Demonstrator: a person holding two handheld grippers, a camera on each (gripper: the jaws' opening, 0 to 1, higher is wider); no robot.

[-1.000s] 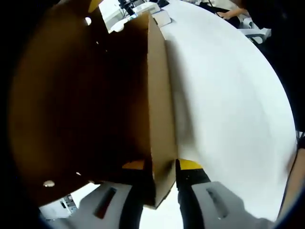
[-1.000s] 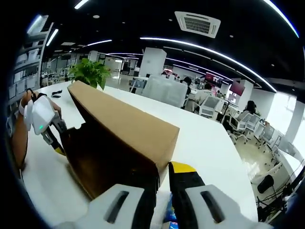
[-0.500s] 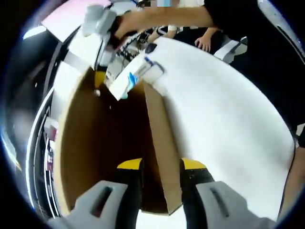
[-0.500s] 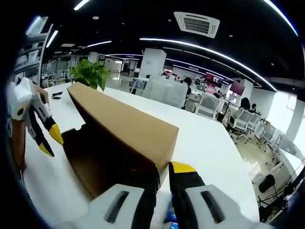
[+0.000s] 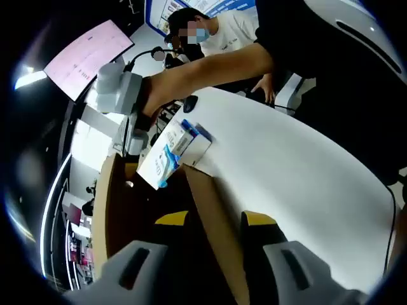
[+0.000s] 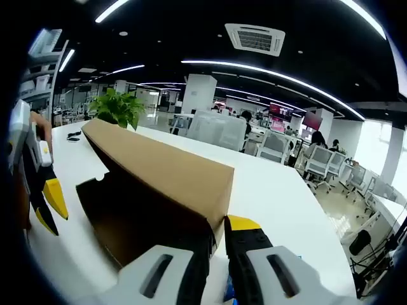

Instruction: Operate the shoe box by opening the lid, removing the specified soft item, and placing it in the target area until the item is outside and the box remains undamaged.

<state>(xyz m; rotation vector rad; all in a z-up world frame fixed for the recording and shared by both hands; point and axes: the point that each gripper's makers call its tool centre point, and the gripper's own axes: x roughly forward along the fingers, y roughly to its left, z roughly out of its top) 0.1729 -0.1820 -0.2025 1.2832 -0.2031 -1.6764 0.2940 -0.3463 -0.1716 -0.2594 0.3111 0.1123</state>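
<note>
Here the right tool clamps the box lid upright, exposing the interior, while the left tool straddles a cardboard wall, its grip unclear.

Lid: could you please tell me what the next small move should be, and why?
Probably ease the left gripper in under the raised lid to look for the soft item. The right gripper is shut on the lid's corner and holds it up, the left jaws stand apart, and the space beneath is too dark to judge.
</note>
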